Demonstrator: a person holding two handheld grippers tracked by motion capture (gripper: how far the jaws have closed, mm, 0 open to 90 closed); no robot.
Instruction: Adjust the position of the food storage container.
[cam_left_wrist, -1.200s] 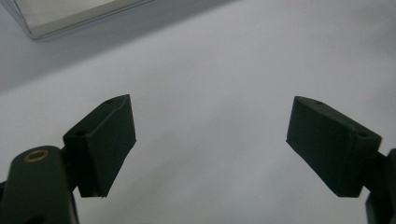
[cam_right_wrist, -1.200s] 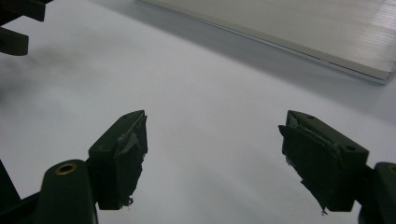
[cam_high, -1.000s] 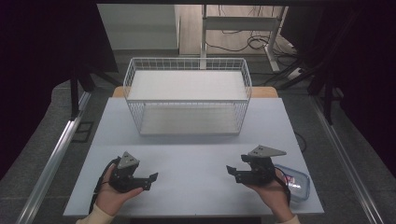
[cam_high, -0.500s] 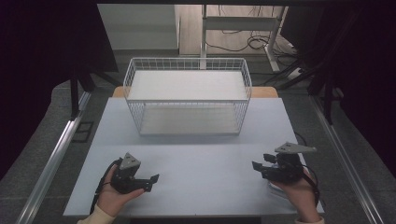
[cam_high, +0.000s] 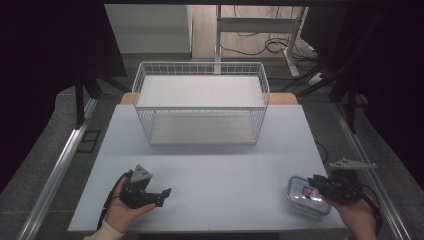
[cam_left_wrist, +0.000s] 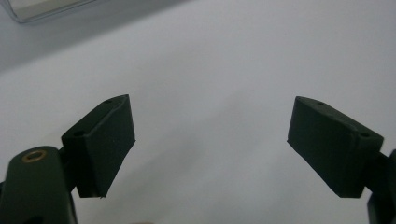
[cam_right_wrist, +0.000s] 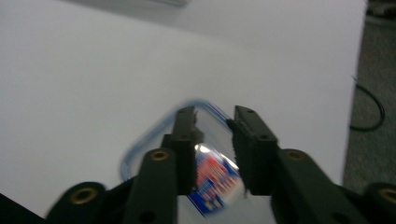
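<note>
On the white desk (cam_high: 210, 170), a clear lidded container (cam_high: 306, 195) lies at the near right corner. The right gripper (cam_high: 320, 186), jaws just narrowed and gripping nothing, is best lowered squarely over it. The left gripper (cam_high: 159, 195) is held wide open, empty.

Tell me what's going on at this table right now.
A person works with a two-jaw gripper in each hand. The right gripper hangs over a clear lidded container with a blue rim and a red-and-blue label, at the table's near right corner. Its jaws have just been closing and stand narrow, though whether they grip the container isn't clear. The left gripper rests near the front left with its jaws wide open and nothing between them. A white wire basket stands at the far side.
</note>
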